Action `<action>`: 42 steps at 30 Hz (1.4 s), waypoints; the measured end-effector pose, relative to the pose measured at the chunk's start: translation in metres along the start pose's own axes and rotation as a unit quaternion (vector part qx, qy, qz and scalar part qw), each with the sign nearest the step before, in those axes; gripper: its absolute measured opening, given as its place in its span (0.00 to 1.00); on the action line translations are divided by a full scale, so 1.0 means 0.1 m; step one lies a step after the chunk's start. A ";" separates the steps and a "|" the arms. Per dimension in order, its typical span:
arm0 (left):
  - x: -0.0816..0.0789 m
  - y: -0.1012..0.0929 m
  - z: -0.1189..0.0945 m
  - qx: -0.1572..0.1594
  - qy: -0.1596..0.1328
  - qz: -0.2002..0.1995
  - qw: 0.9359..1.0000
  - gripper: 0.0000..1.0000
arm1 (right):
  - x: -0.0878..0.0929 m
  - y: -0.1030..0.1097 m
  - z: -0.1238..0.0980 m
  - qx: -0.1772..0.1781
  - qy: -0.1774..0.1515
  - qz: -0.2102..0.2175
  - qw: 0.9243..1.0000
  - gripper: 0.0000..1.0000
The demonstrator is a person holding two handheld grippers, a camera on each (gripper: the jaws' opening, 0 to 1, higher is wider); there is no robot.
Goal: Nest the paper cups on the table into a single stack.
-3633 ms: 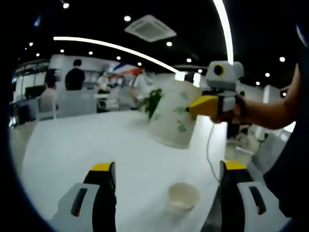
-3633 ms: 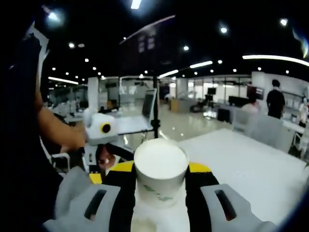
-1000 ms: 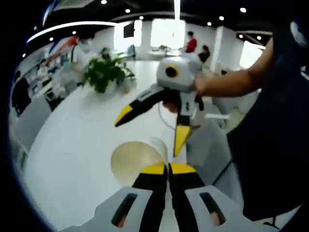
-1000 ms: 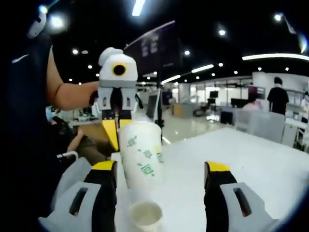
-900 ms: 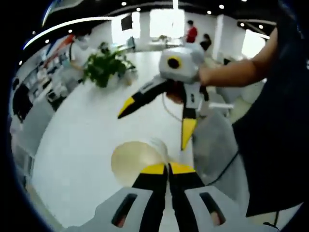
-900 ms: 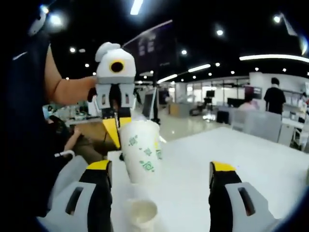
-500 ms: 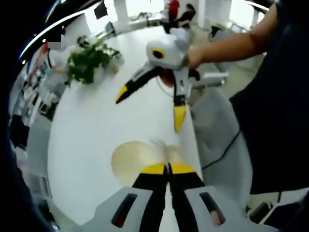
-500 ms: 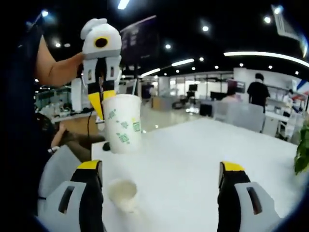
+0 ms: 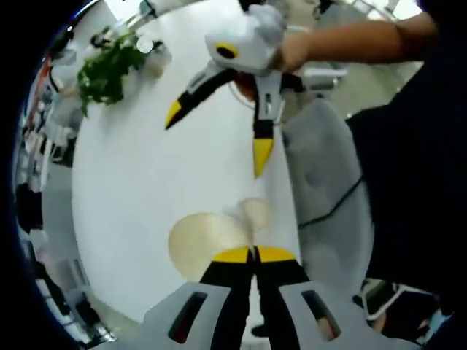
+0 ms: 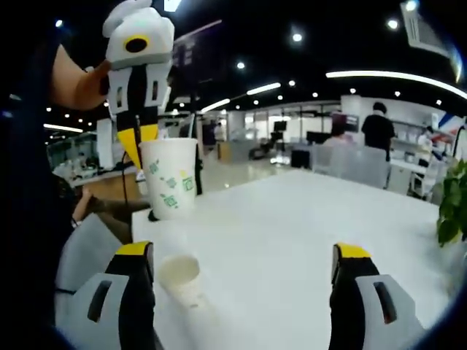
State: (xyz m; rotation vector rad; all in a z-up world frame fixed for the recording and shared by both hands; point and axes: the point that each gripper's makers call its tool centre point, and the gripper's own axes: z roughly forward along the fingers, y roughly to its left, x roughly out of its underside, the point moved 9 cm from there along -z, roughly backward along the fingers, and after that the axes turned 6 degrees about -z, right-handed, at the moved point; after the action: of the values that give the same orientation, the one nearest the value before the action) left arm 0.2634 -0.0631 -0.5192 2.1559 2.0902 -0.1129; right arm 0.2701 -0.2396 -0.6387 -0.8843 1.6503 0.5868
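Observation:
My left gripper (image 9: 254,251) is shut on the rim of a white paper cup (image 9: 208,244) and looks down into its mouth. In the right gripper view this cup (image 10: 169,188), printed with green leaves, hangs upright in the air from the left gripper (image 10: 139,149). A second, smaller paper cup (image 10: 180,275) stands mouth up on the white table (image 10: 292,219), near its corner, below and a little right of the held cup. From above, this cup (image 9: 255,213) peeks out past the held cup's rim. My right gripper (image 10: 242,255) is open with nothing between its jaws, and hovers over the table (image 9: 217,135).
A potted green plant (image 9: 106,69) stands at the table's far end (image 10: 452,204). A grey chair (image 9: 321,182) sits just off the table's edge beside the standing cup. A person's arm (image 9: 365,40) holds the right gripper. Desks and people fill the background.
3.6 s ago the right gripper held the patterned cup; now the left holds it and the right is open. Over the last second the left rose and tilted downward; the right view swung right.

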 end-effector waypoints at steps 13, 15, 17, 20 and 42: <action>0.00 -0.02 0.08 -0.002 0.013 -0.026 1.000 0.00 | 0.04 -0.01 -0.04 -0.003 0.030 0.024 0.999 1.00; 0.00 -0.03 0.10 -0.001 0.010 -0.031 0.999 0.00 | 0.04 -0.01 -0.04 0.000 0.025 0.019 1.000 1.00; 0.00 -0.03 0.13 -0.001 0.008 -0.044 0.999 0.00 | 0.03 0.00 -0.04 0.002 0.021 0.016 1.000 1.00; 0.01 -0.03 0.19 0.000 0.006 -0.060 0.998 0.00 | 0.04 0.00 -0.04 0.004 0.025 0.018 1.000 1.00; 0.06 -0.11 0.62 0.024 -0.006 -0.114 0.993 0.00 | 0.08 -0.01 -0.07 0.013 0.022 0.034 0.999 1.00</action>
State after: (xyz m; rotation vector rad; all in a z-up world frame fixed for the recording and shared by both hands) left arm 0.2550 -0.0660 -0.5815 1.9272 2.3441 -0.2013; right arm 0.2663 -0.2473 -0.6449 -0.8308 1.7300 0.5944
